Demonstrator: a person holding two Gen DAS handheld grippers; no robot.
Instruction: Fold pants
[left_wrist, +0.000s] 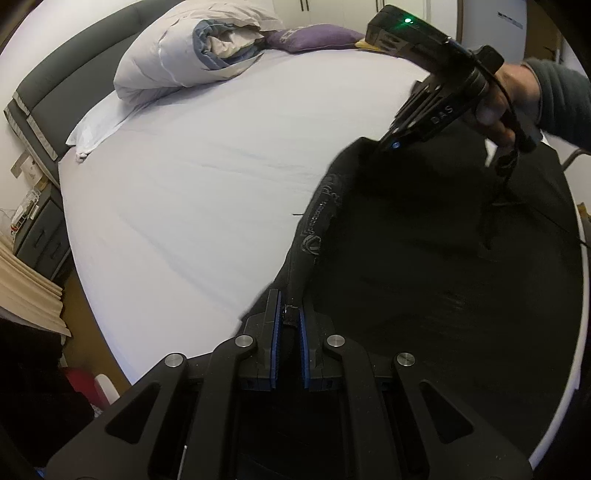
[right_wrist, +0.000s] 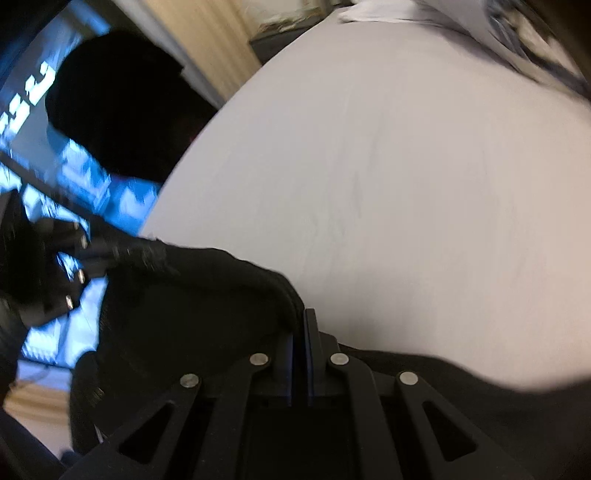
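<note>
step: lifting waistband | left gripper (left_wrist: 290, 314) clamped on black pants (left_wrist: 443, 266) | right gripper (right_wrist: 303, 328) likewise – pants at bed (left_wrist: 221, 166) near edge | advice: raise both evenly – keep band taut

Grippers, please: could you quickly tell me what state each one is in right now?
Left gripper: shut on the black pants.
Right gripper: shut on the pants' edge.

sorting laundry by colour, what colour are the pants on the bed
Black, with faint grey print along the waistband; the pants show best in the left wrist view.
</note>
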